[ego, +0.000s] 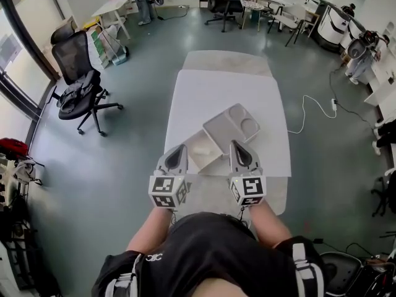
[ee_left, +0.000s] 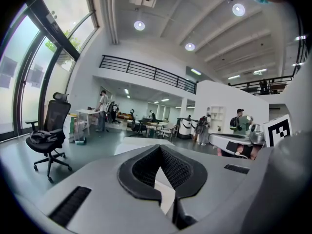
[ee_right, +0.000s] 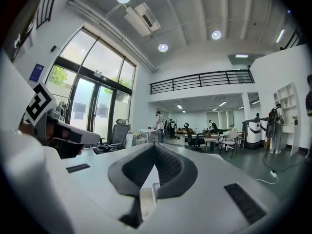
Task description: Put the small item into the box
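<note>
On the white table (ego: 223, 94) an open beige box (ego: 203, 148) lies near the front edge. A grey moulded tray (ego: 232, 127) with a round recess lies against its far right side. I cannot make out a small item in any view. My left gripper (ego: 179, 148) hovers at the box's near left corner, jaws together and nothing between them. Just right of the box, over the tray's near edge, my right gripper (ego: 237, 145) is shut and holds nothing. The left gripper view shows the left gripper's (ee_left: 160, 148) tips touching. The right gripper's (ee_right: 155, 145) tips also touch in its own view.
A second, beige table (ego: 226, 62) adjoins the far end. A black office chair (ego: 80, 85) stands on the floor to the left. A white cable (ego: 312, 107) trails on the floor to the right. Desks, chairs and people are far back.
</note>
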`<move>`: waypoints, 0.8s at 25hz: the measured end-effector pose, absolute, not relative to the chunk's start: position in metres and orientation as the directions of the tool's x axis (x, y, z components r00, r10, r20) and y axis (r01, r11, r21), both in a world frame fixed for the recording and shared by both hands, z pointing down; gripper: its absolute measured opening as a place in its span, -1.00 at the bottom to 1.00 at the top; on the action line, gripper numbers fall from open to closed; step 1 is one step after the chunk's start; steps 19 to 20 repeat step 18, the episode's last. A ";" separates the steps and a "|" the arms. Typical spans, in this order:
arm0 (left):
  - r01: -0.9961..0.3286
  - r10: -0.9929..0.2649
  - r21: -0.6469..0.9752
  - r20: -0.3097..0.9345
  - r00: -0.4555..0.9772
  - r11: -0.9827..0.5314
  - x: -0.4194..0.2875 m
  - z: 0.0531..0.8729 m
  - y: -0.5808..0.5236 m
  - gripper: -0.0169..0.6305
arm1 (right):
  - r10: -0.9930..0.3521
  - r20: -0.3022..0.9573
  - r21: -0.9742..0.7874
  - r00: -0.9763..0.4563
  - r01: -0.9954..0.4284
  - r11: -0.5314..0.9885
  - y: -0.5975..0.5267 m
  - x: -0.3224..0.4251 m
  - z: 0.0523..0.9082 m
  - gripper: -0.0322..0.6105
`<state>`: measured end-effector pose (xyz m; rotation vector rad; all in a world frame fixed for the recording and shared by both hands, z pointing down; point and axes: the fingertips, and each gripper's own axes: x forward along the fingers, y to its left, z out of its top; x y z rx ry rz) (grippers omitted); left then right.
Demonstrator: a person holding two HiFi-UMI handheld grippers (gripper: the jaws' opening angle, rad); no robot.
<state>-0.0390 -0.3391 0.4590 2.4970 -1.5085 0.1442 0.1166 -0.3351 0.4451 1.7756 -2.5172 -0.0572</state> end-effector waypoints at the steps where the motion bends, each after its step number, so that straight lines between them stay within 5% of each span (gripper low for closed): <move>1: -0.882 -0.860 0.135 0.196 0.471 -0.452 -0.037 0.460 -0.339 -0.93 | -0.942 0.028 0.066 -0.335 -0.939 0.336 -0.335 0.118 0.446 -0.86; 20: -0.897 -0.876 0.132 0.193 0.442 -0.423 -0.044 0.461 -0.338 -0.93 | -0.923 0.019 0.107 -0.385 -0.917 0.385 -0.339 0.103 0.445 -0.86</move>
